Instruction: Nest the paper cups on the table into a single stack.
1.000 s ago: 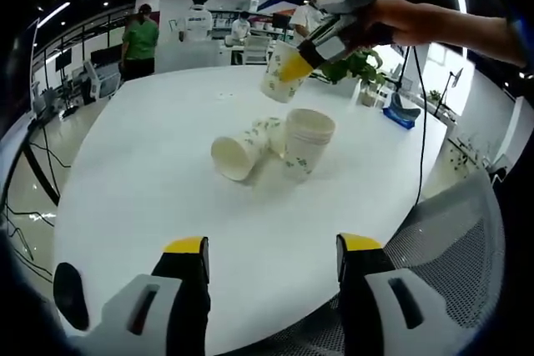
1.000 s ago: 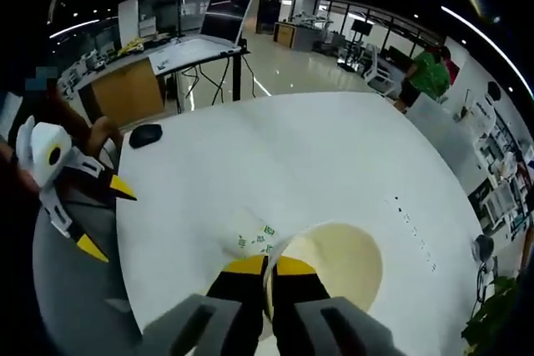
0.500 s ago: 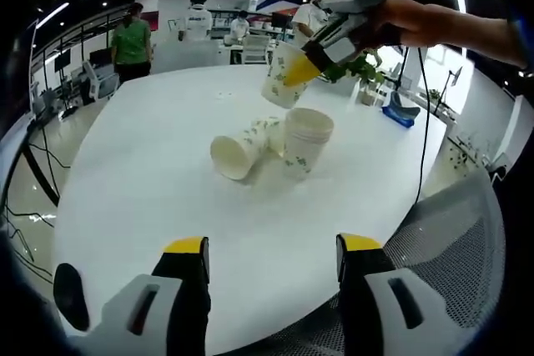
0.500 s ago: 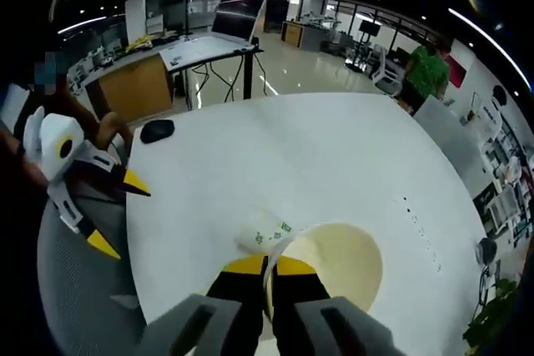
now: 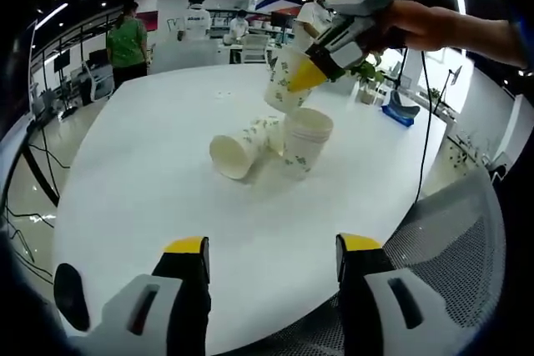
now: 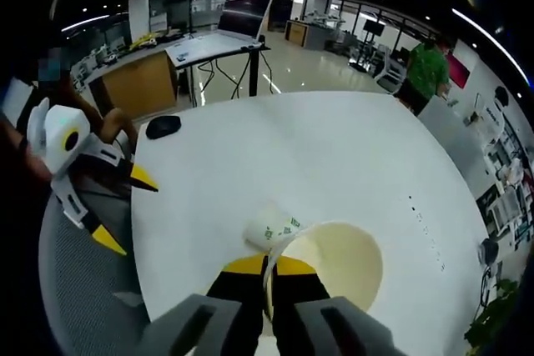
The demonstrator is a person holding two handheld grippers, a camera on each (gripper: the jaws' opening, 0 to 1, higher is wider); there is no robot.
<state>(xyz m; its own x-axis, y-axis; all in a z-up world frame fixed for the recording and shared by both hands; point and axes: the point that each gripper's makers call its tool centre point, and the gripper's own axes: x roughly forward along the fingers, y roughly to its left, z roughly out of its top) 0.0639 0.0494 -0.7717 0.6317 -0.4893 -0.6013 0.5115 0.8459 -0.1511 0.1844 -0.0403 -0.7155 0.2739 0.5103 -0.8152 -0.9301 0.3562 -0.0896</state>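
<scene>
Paper cups with a green leaf print sit near the middle of the round, smooth white table (image 5: 142, 172) in the left gripper view: an upright stack (image 5: 305, 141) with several rims showing at its top, and just beside it a single cup lying on its side (image 5: 239, 148), open mouth facing the camera. Above the stack, the right gripper (image 5: 321, 71) comes in from the upper right, held by a hand (image 5: 417, 22), its yellow-tipped jaws pinched on the rim of a tilted cup (image 5: 286, 81) held in the air. The left gripper (image 5: 271, 258) hangs low at the table's near edge, its black, yellow-capped jaws spread wide with nothing between them. A grey mesh chair back (image 5: 450, 231) curves at the lower right.

In the right gripper view, the jaws are closed on the thin rim of the held cup, whose pale cream interior opens to their right. The lying cup's printed side pokes out past that rim. The left gripper shows at the left edge over the table's edge, jaws apart. A dark computer mouse (image 6: 163, 126) rests on the table's far side.
</scene>
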